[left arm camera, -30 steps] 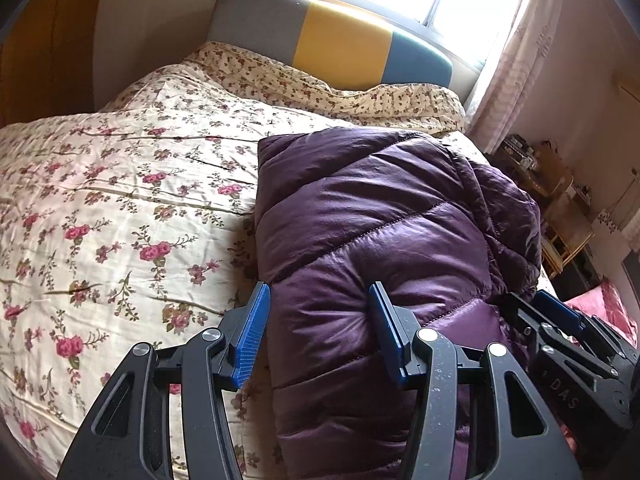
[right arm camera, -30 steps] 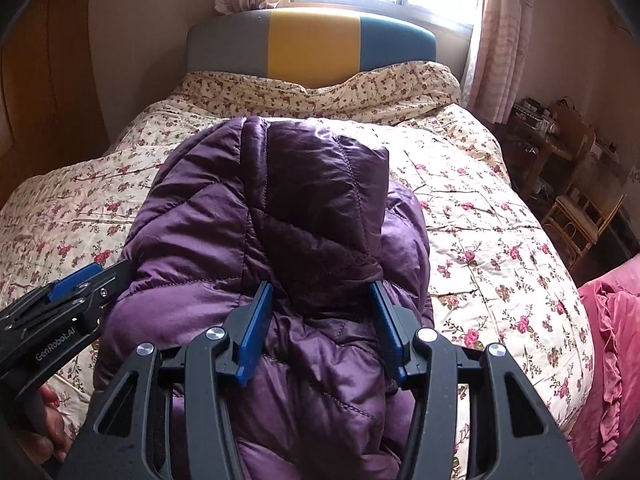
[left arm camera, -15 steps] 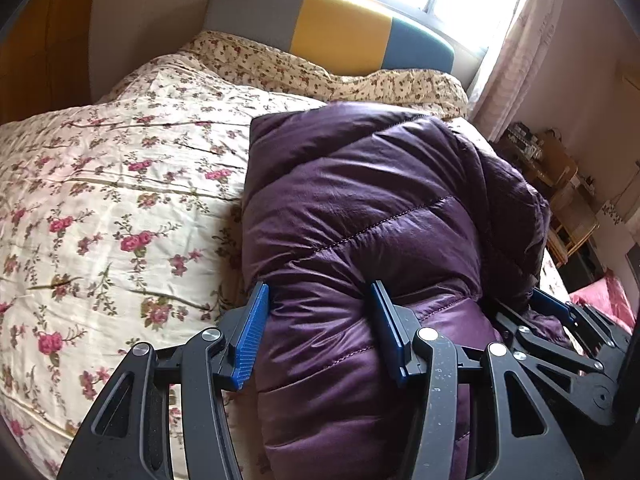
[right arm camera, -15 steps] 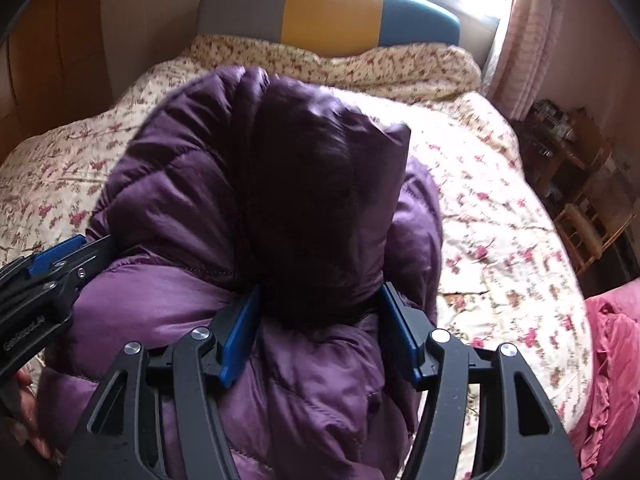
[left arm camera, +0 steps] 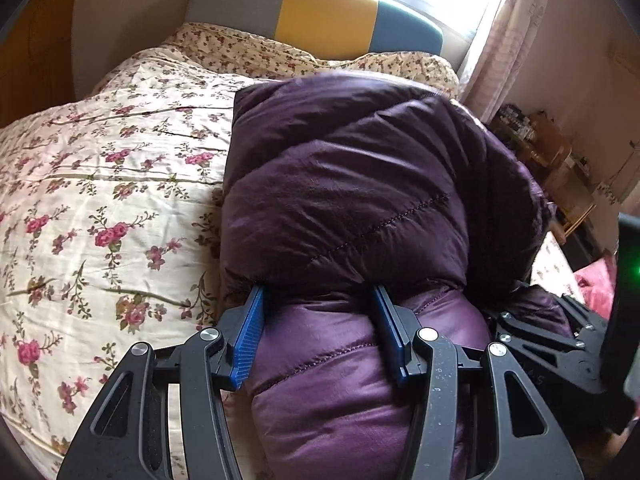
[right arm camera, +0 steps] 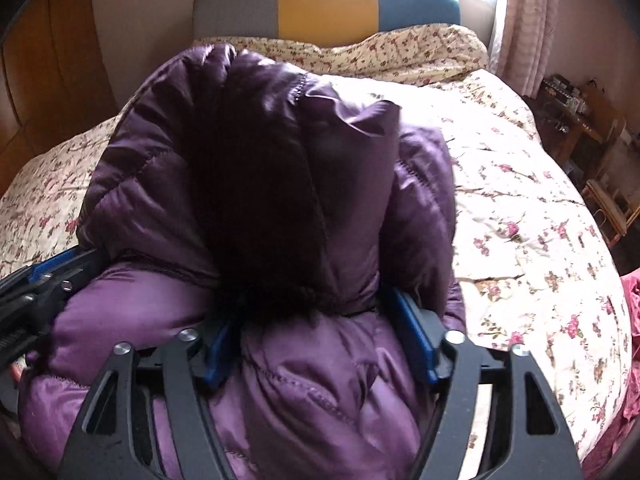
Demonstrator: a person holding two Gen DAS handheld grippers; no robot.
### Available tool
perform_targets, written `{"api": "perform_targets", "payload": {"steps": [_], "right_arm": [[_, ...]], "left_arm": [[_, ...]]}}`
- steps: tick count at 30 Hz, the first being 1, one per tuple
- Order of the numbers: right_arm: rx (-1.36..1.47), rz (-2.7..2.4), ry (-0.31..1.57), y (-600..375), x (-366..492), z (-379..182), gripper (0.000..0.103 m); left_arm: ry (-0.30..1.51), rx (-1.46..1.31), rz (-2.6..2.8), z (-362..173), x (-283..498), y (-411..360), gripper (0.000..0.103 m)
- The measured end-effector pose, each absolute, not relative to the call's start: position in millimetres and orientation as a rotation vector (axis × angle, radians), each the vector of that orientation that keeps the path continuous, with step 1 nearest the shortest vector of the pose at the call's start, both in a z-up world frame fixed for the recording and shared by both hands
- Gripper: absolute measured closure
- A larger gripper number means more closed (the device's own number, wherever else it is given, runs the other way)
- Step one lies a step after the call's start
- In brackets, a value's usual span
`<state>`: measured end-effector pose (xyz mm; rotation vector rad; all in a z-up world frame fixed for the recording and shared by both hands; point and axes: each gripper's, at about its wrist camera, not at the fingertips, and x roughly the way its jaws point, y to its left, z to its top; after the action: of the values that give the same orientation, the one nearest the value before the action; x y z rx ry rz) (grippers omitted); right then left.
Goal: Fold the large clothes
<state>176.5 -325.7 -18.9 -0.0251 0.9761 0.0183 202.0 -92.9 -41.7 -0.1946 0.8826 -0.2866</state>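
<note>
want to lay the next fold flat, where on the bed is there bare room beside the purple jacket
Free: the floral quilt left of the purple jacket, up to the pillow by the headboard; also the quilt right of it toward the pink fabric. Crowded: the near edge, where the left gripper and right gripper straddle the jacket's bulk.

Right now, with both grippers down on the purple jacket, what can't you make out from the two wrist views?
- Right gripper, right wrist view: pad tips buried under the jacket fold, so pad contact is unclear; its jaws have just been opening, fabric between them.
- Left gripper, left wrist view: tips tucked under the fold.
- Jacket's near end: cut off by the bottom edge, both views.
- Quilt beneath the jacket: covered.
</note>
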Motion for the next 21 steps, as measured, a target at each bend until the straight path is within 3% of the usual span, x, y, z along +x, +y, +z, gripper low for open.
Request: {"api": "perform_targets", "payload": {"steps": [4, 6, 11, 17, 21], "right_arm": [[-0.030, 0.006, 0.964, -329.4, 176.3, -6.7, 0.020], [-0.018, -0.004, 0.962, -333.2, 175.0, -1.8, 0.010], [0.069, 0.007, 0.978, -352.1, 171.9, 1.0, 0.003], [0.246, 0.089, 1.038, -375.4, 179.1, -16.7, 0.004], [0.387, 0.197, 1.060, -389.7, 183.0, -28.2, 0.027]], "left_arm": [[0.856, -0.241, -0.305, -30.3, 198.3, -76.0, 0.033], [0.840, -0.271, -0.310, -25.6, 196.5, -62.8, 0.033], [0.881, -0.342, -0.365, -33.0, 201.9, -43.6, 0.033], [0.947, -0.431, -0.467, -50.9, 210.1, -44.2, 0.032], [0.988, -0.509, -0.549, -63.2, 222.1, -52.8, 0.030]]}}
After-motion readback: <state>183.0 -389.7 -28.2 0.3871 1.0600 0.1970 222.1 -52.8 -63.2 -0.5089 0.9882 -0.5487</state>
